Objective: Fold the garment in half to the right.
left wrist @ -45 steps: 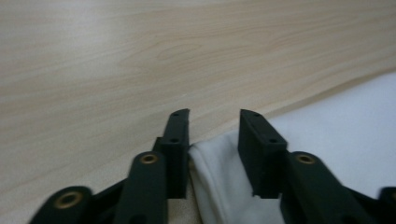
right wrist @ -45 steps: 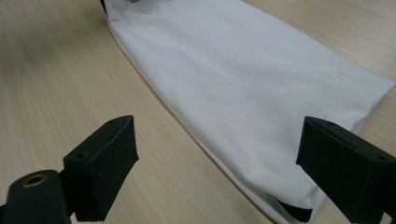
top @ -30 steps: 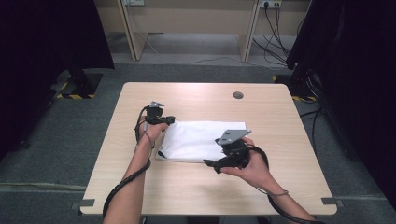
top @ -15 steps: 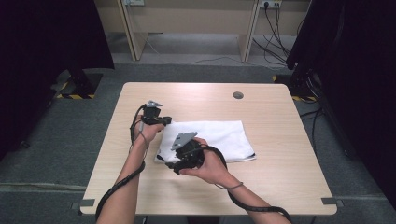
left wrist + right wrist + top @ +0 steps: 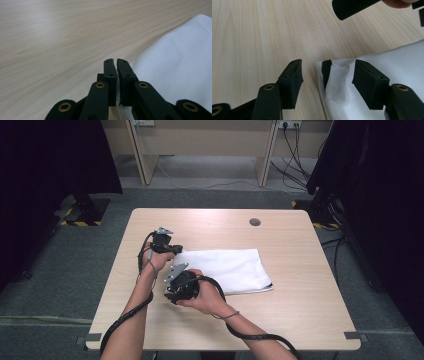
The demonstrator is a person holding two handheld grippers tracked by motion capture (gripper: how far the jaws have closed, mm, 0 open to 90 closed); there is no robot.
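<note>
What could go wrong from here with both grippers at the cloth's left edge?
The right gripper is open, with one jaw on bare table, so closing may miss the white cloth corner. The left gripper looks shut beside the cloth edge, possibly pinching nothing. The grippers sit close and might collide.

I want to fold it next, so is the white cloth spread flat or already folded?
Folded: the white cloth shows a doubled edge at its near right corner.

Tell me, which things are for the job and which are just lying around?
For the job:
white cloth, folded on the table
left gripper, jaws closed at the cloth's edge
right gripper, jaws open around a cloth corner

Just lying about:
round dark cap set in the tabletop
cables on the floor behind
</note>
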